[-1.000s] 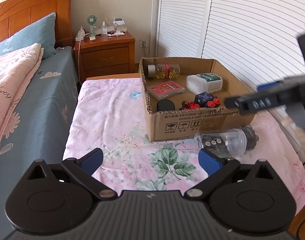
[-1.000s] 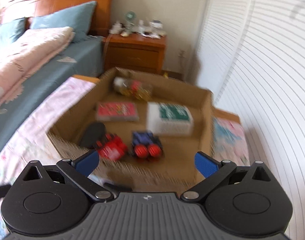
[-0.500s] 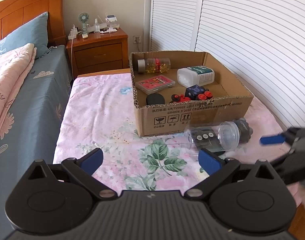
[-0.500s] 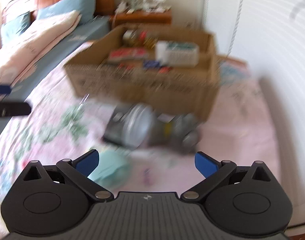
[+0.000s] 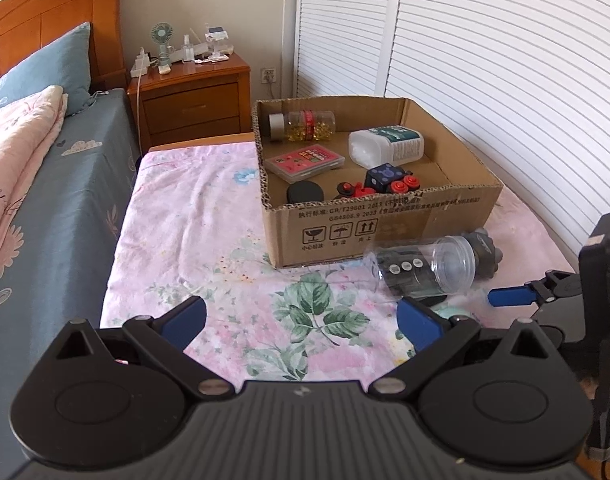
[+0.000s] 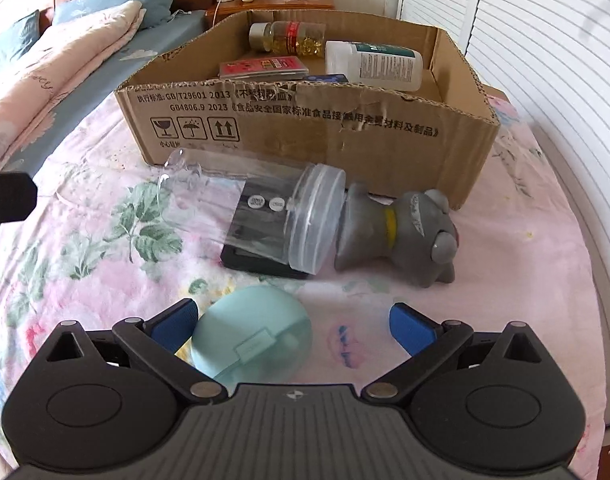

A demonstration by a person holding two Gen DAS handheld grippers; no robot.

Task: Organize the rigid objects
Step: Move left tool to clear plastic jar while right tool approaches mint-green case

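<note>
Fingers [image 6: 409, 326] of the right gripper [image 6: 291, 326] spread, empty, low over the floral bed [image 6: 505, 240]; left gripper [image 5: 301, 318] likewise released. Cardboard box [image 6: 305, 120], far centre. Clear jar [image 6: 265, 216], on its side, near the box. Grey figurine [image 6: 405, 236], right of jar. Teal round case [image 6: 253, 346], nearest, between the right fingers.

Cardboard box [image 5: 379, 222] of small items on floral sheet [image 5: 209, 240], clear jar [image 5: 423, 270] lying just in front.

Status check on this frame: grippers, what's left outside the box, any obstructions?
Left gripper open, empty. Right gripper open, low over mint round case. Clear jar, black slab, grey figurine lie outside cardboard box. No obstruction.
</note>
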